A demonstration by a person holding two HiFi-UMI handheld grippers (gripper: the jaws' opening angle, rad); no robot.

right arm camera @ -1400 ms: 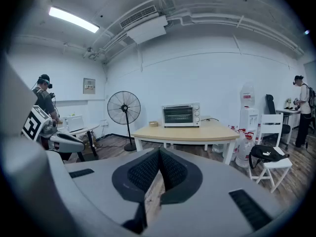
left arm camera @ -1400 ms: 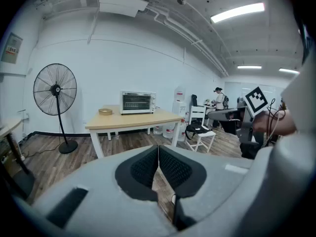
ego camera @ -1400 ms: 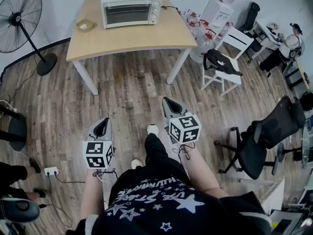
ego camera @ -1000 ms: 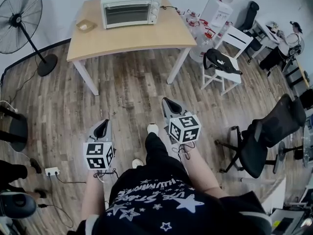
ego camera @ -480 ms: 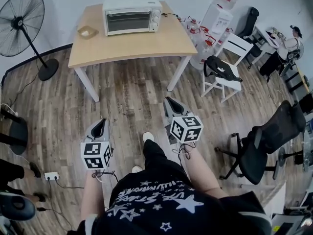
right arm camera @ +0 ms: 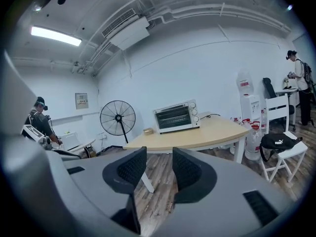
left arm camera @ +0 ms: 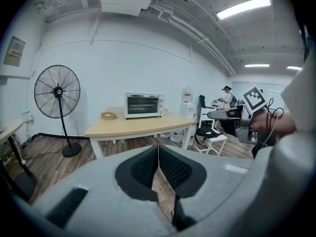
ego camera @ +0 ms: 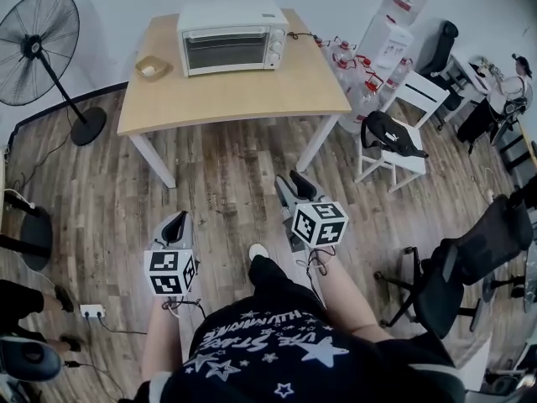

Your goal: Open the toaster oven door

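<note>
A white toaster oven [ego camera: 233,38] stands at the back of a wooden table [ego camera: 252,86], its glass door closed. It also shows in the left gripper view as the toaster oven [left arm camera: 144,105] and in the right gripper view as the toaster oven [right arm camera: 177,116], far ahead. Both grippers hang over the wood floor, well short of the table. My left gripper [ego camera: 177,220] is shut and empty, its pads meeting at the left gripper [left arm camera: 158,151]. My right gripper [ego camera: 290,181] is opening its jaws with nothing between them; a clear gap shows at the right gripper [right arm camera: 159,156].
A small wooden tray [ego camera: 151,67] sits on the table's left corner. A standing fan [ego camera: 38,44] is at the left. A water dispenser [ego camera: 393,19], bottles [ego camera: 352,57], a white chair with a black bag [ego camera: 393,137] and an office chair [ego camera: 457,267] are at the right.
The table and oven have come nearer and lower in the head view. The right gripper's jaws have parted from shut. The left gripper stays shut.
</note>
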